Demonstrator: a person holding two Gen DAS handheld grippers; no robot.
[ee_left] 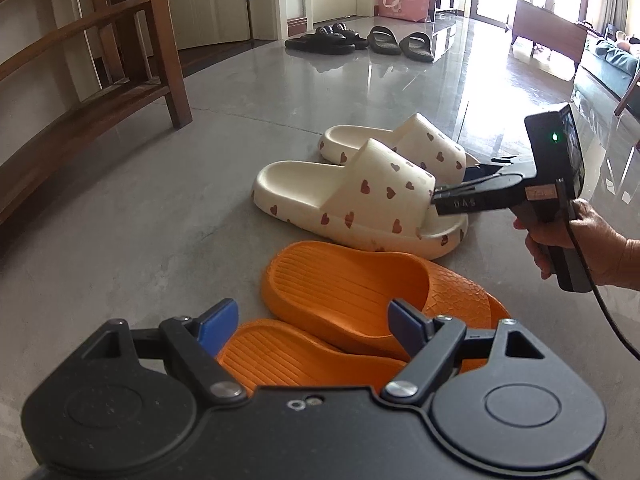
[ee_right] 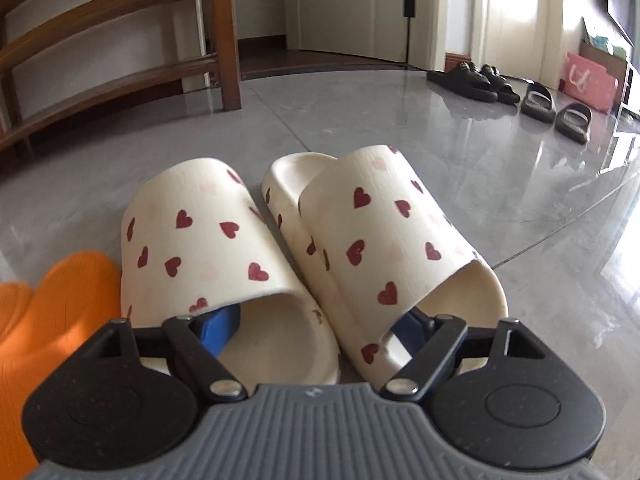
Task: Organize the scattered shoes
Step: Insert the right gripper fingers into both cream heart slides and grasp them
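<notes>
Two slippers (ee_left: 380,300) sit side by side on the floor (ee_left: 140,220) right in front of the left tongs (ee_left: 312,320), the nearer one partly between its fingers. Past them there's a second pair (ee_right: 304,240), also side by side and touching. The right tongs (ee_right: 320,320) come at that pair from the toe end, one finger poked into each slipper's opening. Way behind, four more slippers (ee_left: 360,40) are lined up near the doorway. A wooden rack (ee_left: 80,80) stands off to the left.
</notes>
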